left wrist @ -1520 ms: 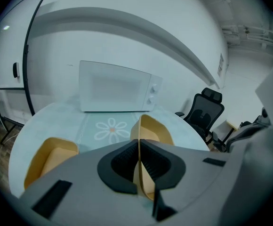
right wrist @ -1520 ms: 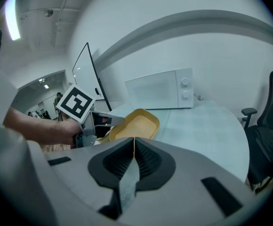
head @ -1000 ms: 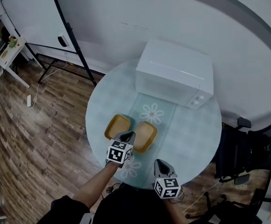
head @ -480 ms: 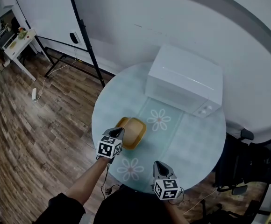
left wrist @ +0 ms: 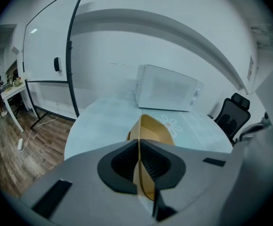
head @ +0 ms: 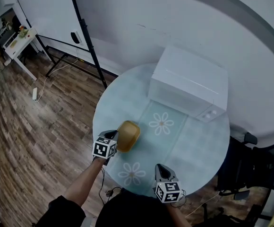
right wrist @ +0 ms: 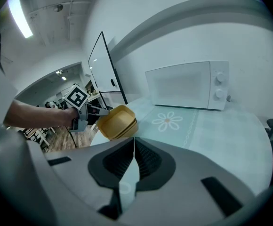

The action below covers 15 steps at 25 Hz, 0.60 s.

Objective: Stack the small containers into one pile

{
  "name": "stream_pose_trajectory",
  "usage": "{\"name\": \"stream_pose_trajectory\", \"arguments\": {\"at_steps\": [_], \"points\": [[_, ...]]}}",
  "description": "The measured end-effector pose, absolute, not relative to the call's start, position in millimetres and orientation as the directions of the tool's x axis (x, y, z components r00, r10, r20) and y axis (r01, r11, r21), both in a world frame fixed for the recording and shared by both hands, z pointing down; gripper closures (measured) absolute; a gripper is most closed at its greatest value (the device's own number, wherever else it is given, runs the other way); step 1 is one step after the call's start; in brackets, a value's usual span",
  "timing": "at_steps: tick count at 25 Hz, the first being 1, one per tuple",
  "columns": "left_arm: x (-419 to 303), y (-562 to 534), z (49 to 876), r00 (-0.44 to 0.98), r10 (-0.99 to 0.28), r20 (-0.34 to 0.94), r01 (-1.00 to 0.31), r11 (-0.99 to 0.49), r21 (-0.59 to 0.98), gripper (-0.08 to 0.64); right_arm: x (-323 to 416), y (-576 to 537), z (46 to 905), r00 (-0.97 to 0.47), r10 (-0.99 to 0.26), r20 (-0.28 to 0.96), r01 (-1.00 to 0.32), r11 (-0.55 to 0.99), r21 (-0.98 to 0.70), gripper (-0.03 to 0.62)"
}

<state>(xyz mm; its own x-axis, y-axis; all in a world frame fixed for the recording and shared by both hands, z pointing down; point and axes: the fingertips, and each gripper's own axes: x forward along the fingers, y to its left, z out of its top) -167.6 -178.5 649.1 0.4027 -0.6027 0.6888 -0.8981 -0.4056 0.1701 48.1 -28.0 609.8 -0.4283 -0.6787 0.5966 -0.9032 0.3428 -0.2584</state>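
1. The left gripper (left wrist: 139,160) is clamping its jaws on the near rim of the stack (left wrist: 153,127). The two yellow containers, one nested in the other, are sticking out straight ahead of the jaws and tilting on edge.
2. The right gripper (right wrist: 133,160) is holding its jaws together with nothing between them. The stack is lying well ahead of it, to its left.
3. The grip is taking only a thin rim, and I cannot tell if it is catching both walls. Because the stack is tilting near the table (head: 198,141) edge, the loose container could be sliding out, or the whole stack could be twisting in the jaws and dropping to the floor.
4. Half a second ago the containers were only partly overlapping and lying farther in on the table. Now they are sitting fully nested, drawn back with the left gripper toward the edge. The right gripper is staying where it was.
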Motion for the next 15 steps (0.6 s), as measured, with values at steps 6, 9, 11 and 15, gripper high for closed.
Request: {"name": "stream_pose_trajectory", "arguments": {"at_steps": [6, 9, 11, 15], "points": [[-171, -183, 665, 0.396, -0.576, 0.715, -0.898, -0.404, 0.172, 0.535, 47, -32, 614, -0.430, -0.671, 0.604, -0.902, 0.341, -0.264, 0.566], [-172, -183, 673, 0.387, -0.562, 0.731, -0.899, -0.404, 0.166, 0.535, 49, -32, 618, -0.427, -0.667, 0.610, -0.904, 0.334, -0.268, 0.566], [-171, -184, 676, 0.387, -0.554, 0.737, -0.898, -0.407, 0.165, 0.535, 50, -32, 620, -0.424, -0.665, 0.615, -0.905, 0.328, -0.269, 0.566], [-167, -182, 684, 0.384, -0.545, 0.746, -0.898, -0.408, 0.164, 0.535, 51, -32, 621, -0.420, -0.664, 0.619, -0.907, 0.320, -0.272, 0.566]]}}
